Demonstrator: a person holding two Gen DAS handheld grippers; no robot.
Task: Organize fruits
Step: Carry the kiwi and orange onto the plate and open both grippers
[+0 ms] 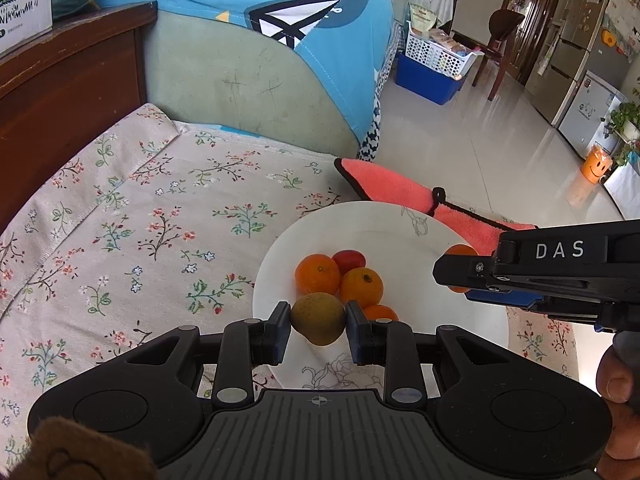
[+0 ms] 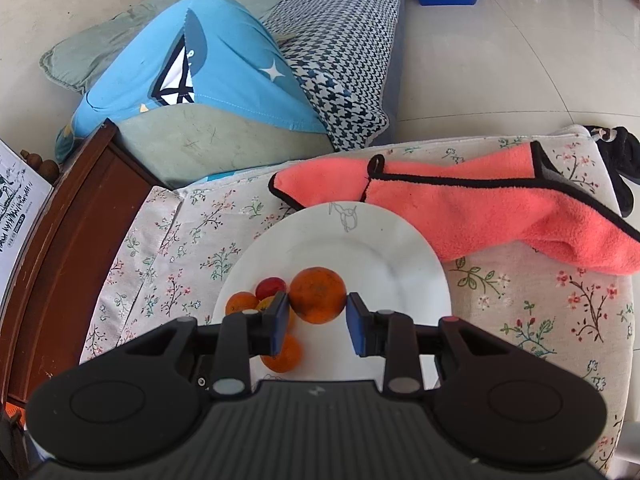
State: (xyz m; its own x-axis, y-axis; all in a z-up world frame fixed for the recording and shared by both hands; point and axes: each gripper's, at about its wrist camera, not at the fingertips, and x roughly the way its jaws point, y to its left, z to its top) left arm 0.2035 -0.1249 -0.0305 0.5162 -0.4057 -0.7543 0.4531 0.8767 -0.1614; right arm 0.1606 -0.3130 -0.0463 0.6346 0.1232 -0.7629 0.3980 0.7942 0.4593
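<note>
The left tool [image 1: 318, 325] holds a green-yellow fruit [image 1: 318, 323] and the right tool [image 2: 317, 307] holds an orange [image 2: 317, 295], both just over the white plate [image 2: 384, 248]. Next, each should probably lower and let go gently.

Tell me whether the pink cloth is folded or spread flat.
Not spread flat: the pink cloth lies bunched and folded over itself behind the plate, its black edging doubling back across the middle.
</note>
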